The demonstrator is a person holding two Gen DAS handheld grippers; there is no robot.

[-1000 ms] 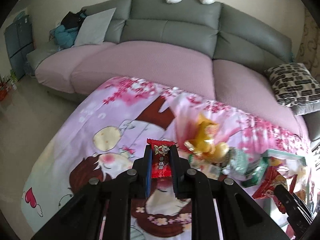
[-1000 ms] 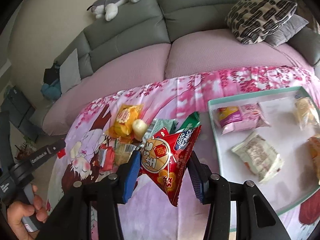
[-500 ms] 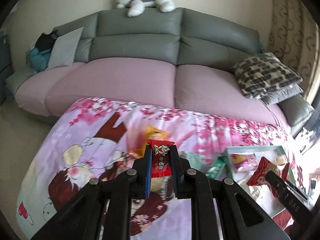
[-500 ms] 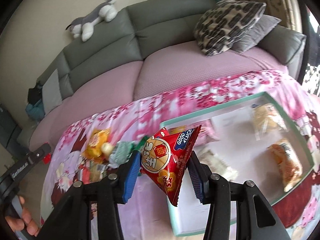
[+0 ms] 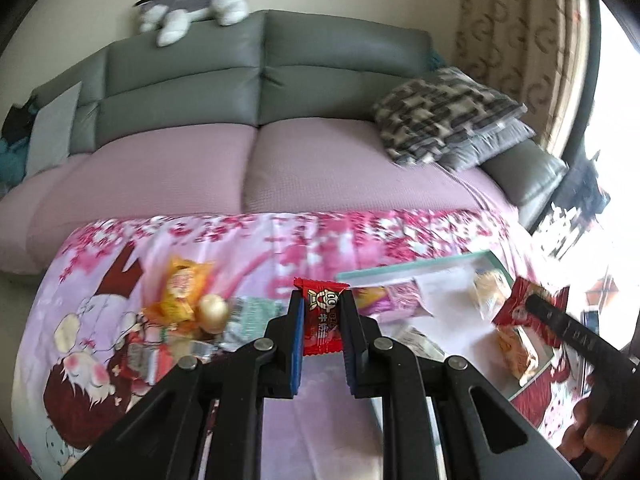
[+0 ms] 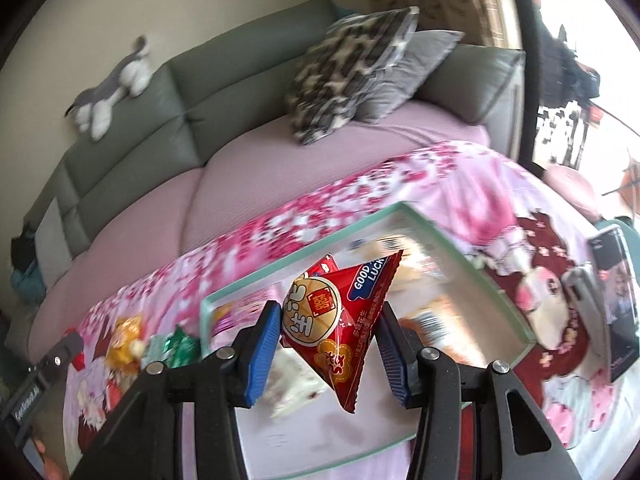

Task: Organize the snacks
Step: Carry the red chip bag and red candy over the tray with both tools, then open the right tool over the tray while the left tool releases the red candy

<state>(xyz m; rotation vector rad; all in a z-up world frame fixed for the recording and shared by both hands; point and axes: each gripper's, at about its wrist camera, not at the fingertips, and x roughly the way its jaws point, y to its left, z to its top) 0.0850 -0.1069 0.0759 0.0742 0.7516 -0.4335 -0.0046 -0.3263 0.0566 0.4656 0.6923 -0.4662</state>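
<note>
1. Up front, the left gripper (image 5: 321, 312) is clamped on a small red candy packet (image 5: 320, 316), which stands upright between its blue-padded fingers (image 5: 297, 344) above the pink cartoon-print cloth (image 5: 100, 320).
2. The right gripper (image 6: 328, 344) pinches a red triangular peanut pouch (image 6: 332, 320) printed "GOOD LUCK", its lower tip hanging below the pads.
3. That pouch hangs over the white tray with a pale green rim (image 6: 472, 276), which lies on the cloth.
4. Several blurred snack packs lie inside the tray, among them a pink-purple packet (image 5: 396, 300) near its left edge in the left wrist view.
5. Left of the tray sits a loose pile: an orange-yellow bag (image 5: 182, 292), a gold foil ball (image 5: 214, 312) touching it, and a green-white wrapper (image 5: 252, 312) just beside.
6. Behind the cloth stands a grey sofa (image 5: 320, 60) with pink seat covers, a patterned cushion (image 5: 440, 116) and a plush husky (image 5: 196, 4) on its backrest.
</note>
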